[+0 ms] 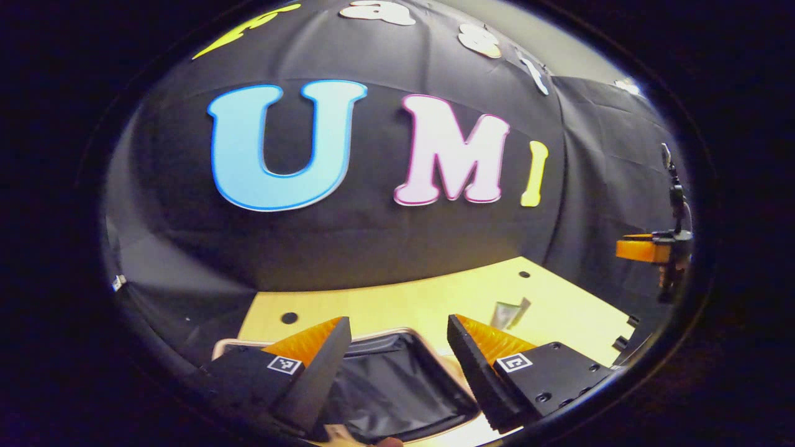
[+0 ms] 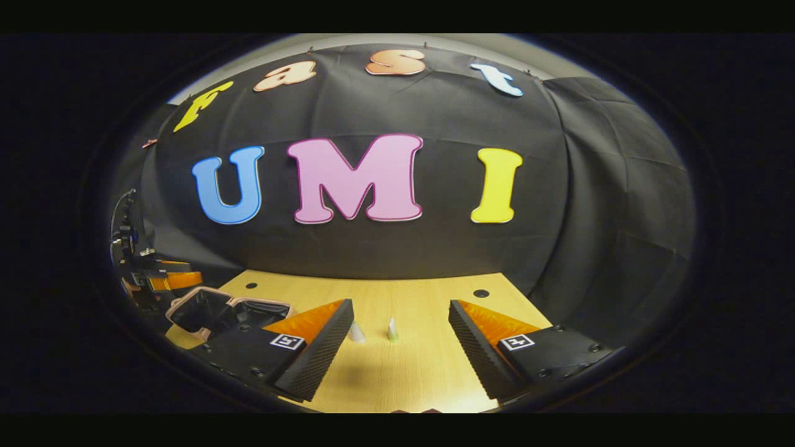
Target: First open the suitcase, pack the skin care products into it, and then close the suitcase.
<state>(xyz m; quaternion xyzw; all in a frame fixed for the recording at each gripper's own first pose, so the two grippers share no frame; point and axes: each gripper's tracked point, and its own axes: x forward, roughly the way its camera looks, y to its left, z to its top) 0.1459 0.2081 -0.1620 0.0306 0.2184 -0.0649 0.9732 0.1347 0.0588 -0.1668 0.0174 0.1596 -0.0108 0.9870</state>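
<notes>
Suitcase: the small pink-rimmed suitcase with black fabric lining [image 1: 397, 385] lies open on the pale wooden desk [image 1: 397, 298], directly under the left gripper [image 1: 397, 347]; in the right gripper view it sits at the desk's left edge [image 2: 217, 310], both halves laid flat.
Skin care products: two small pale cone-tipped tubes [image 2: 372, 332] stand upright side by side on the desk between the fingers of the right gripper [image 2: 400, 338], well apart from the suitcase; a silvery sachet [image 1: 509, 313] lies flat near the desk's middle.
Left gripper: fingers spread wide, holding nothing, hanging above the suitcase lining.
Right gripper: fingers spread wide, empty, pointed at the tubes but not touching them.
Stage: lid looks open, packing seemingly not begun.
Risk, tubes: narrow and upright, so a finger brushing one on approach would likely topple it or knock its neighbour; closing on both at once could squeeze one out.
Risk, sachet: thin and flat, probably hard to get fingers under; it may slide away.
Risk, suitcase: close to the desk edge, so a push could shift it off.
</notes>
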